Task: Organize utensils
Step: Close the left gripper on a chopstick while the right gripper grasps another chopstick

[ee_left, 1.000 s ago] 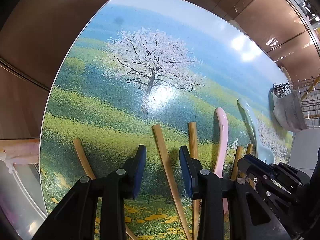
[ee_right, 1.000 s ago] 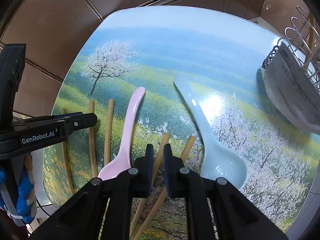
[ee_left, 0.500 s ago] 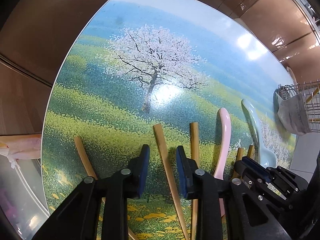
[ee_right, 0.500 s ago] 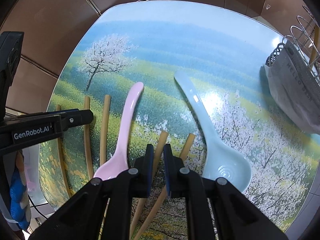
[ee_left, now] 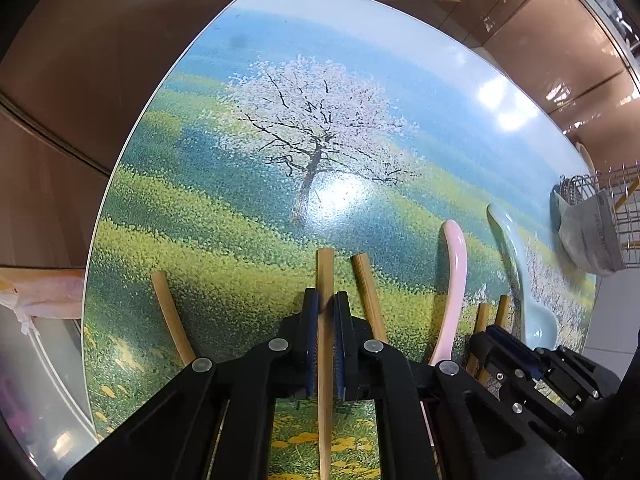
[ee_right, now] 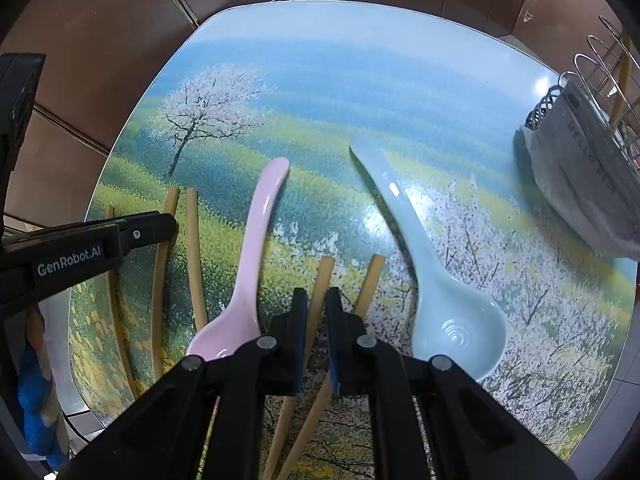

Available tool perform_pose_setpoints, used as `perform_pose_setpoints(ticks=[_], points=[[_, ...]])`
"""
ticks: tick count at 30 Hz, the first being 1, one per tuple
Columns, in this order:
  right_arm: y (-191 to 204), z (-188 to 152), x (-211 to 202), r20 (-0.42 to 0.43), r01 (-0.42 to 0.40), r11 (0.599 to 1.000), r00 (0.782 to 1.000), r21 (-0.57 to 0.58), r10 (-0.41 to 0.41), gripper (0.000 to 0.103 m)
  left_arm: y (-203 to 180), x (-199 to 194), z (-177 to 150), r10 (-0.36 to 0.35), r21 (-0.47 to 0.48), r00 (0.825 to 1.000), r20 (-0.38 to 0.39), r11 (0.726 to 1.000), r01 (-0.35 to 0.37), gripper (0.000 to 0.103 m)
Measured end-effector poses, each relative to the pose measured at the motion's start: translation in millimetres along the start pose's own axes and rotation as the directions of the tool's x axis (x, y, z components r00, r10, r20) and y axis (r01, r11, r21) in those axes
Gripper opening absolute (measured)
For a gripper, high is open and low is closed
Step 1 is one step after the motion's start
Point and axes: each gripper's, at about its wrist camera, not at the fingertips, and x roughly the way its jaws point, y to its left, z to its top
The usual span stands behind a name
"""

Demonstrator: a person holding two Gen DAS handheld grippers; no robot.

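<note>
Several wooden chopsticks and two spoons lie on a table point(ee_left: 280, 80) printed with a blossom-tree landscape. My left gripper point(ee_left: 325, 312) points down at it, its jaws closing tight on one chopstick point(ee_left: 325, 272), pads pressing both sides. A second chopstick point(ee_left: 368, 292) lies just to its right and a third point(ee_left: 170, 312) far to its left. My right gripper point(ee_right: 316, 312) is shut on another chopstick point(ee_right: 324, 276), with its neighbour point(ee_right: 372, 280) beside the right finger. The pink spoon point(ee_right: 256, 248) lies left of the right gripper and the pale blue spoon point(ee_right: 440, 300) to its right. The left gripper point(ee_right: 168, 226) shows at that view's left edge.
A wire rack point(ee_right: 608, 64) draped with a grey cloth point(ee_right: 580, 160) stands at the table's right edge. Brown floor tiles point(ee_left: 80, 80) surround the table. A translucent plastic bin point(ee_left: 40, 380) sits off the table's left edge.
The left jaws have closed from wide apart onto the middle chopstick, which now lies straight between the pads. The right gripper stays shut on its chopstick, hardly moved.
</note>
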Motion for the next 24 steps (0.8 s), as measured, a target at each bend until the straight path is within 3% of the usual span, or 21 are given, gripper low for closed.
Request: perform_pose_setpoints(ticks=[7,13,24], points=[[-2.5,-13.0,-17.4,0.049,-0.023,1.0,0.999,0.016,0.023,0.007,14.6,-8.4,-7.6,-0.029,-0.044,0.999,0.021,0.999,0.03,0.006],[-6.5,-30.7,-45.5,0.113,-0.061,0.998,0.992,0.018,0.059,0.006,14.9,-37.1,-20.4,-0.053,-0.028,0.995,0.08,0.998,0.056,0.006],[-3.4,-72.7,-108.3,0.269,-0.107,0.994,0.958,0.019,0.098,0.006,17.6,-102.9,-51.4,-0.146,0.016,0.96,0.238,0.989,0.146,0.006]])
